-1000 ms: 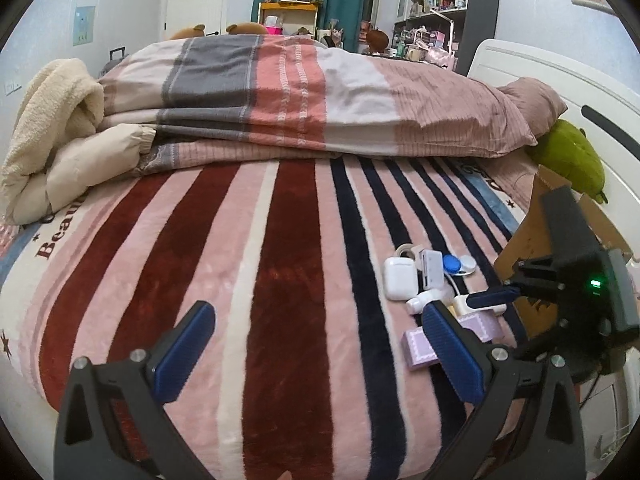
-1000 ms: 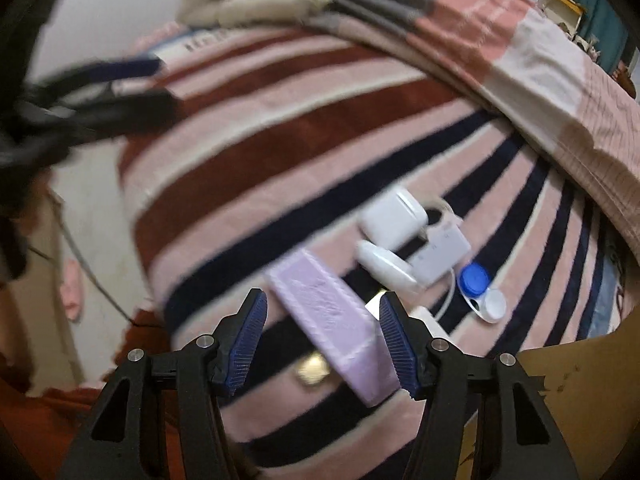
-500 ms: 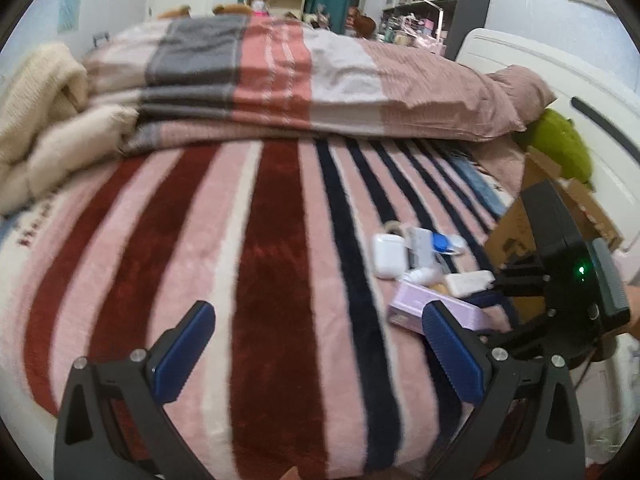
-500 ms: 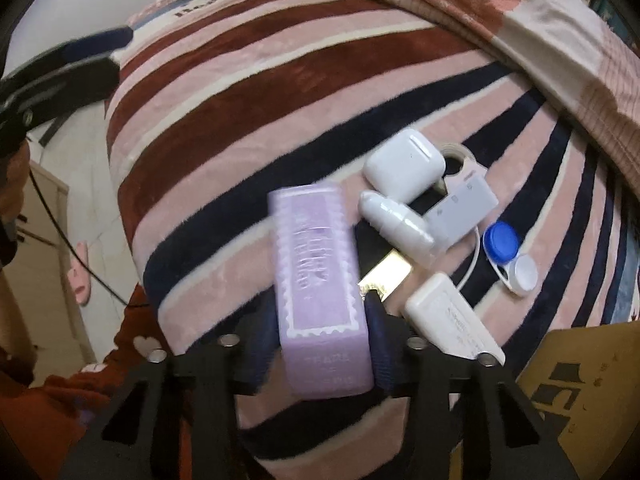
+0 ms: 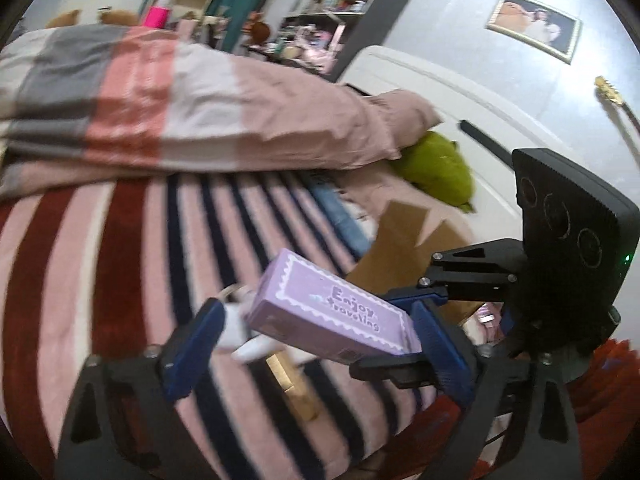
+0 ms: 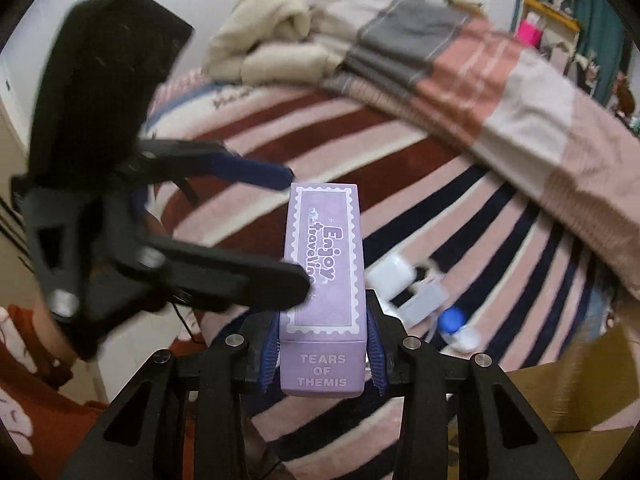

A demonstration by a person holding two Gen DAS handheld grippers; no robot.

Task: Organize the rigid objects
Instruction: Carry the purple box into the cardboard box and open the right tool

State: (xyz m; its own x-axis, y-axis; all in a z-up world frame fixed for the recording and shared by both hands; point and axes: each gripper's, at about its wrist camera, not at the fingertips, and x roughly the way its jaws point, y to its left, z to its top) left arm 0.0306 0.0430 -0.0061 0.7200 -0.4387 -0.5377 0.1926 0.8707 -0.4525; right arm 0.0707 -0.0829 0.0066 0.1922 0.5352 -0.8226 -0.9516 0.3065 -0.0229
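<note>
My right gripper [image 6: 322,348] is shut on a purple box [image 6: 325,264] printed "Enjoy traveling" and holds it lifted above the striped bed. In the left wrist view the purple box [image 5: 332,308] sits between the fingers of my left gripper [image 5: 316,344], which is open and stands around it. The right gripper [image 5: 416,300] grips its right end. My left gripper [image 6: 288,224] also shows in the right wrist view, one finger above and one beside the box. Small white items [image 6: 394,276] and a blue-capped case [image 6: 452,320] lie on the blanket below.
A cardboard box [image 5: 404,240] stands at the bed's right side, also seen in the right wrist view [image 6: 560,408]. A folded duvet [image 5: 180,112] lies across the far bed, a green plush [image 5: 440,172] by the headboard. A gold flat item [image 5: 292,380] lies on the blanket.
My right gripper closed on the purple box and lifted it off the blanket. My left gripper swung right and came in around the raised box.
</note>
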